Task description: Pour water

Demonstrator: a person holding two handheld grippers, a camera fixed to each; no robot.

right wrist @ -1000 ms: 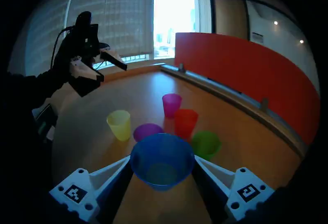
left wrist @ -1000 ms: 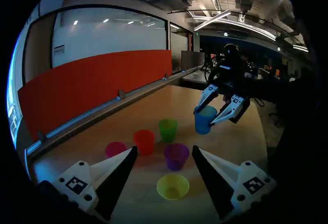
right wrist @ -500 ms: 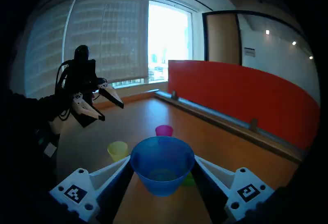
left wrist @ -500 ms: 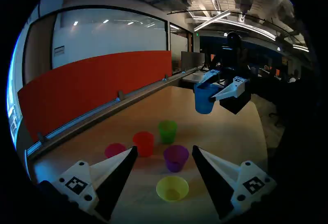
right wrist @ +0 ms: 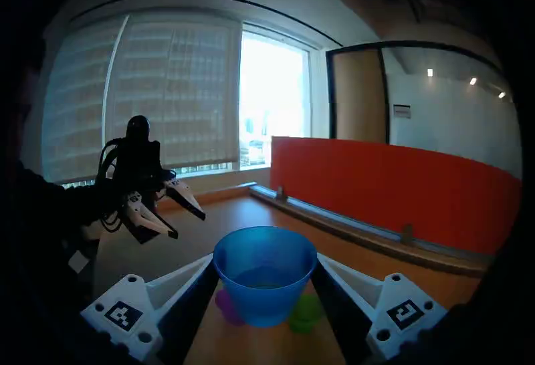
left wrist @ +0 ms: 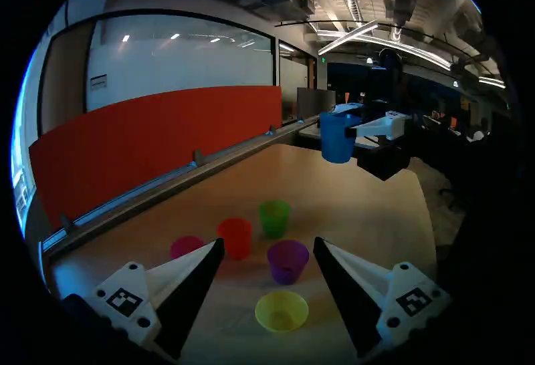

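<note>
Over the counter [left wrist: 374, 211], right tool [right wrist: 265, 258] grips the blue cup [right wrist: 265, 288] upright; left tool [left wrist: 267, 241] open; pouring seemingly unstarted.

A: Is it bright?
B: The window [right wrist: 274, 97] glares white — everything near it looks dark.
A: And the left gripper view?
B: Dim, with long ceiling lights [left wrist: 348, 31]. Straight lines bend near the edges.

**Right gripper view:** the blue cup [right wrist: 265, 283], held between the fingers [right wrist: 179, 290], covers most of the purple cup [right wrist: 226, 306] and green cup [right wrist: 306, 313] just beyond it — only their outer edges show. The person's arm [right wrist: 63, 208] behind the far left gripper [right wrist: 188, 225] is a dark silhouette.

**Left gripper view:** the pink cup [left wrist: 184, 245] sits partly behind one near finger [left wrist: 170, 273].
</note>
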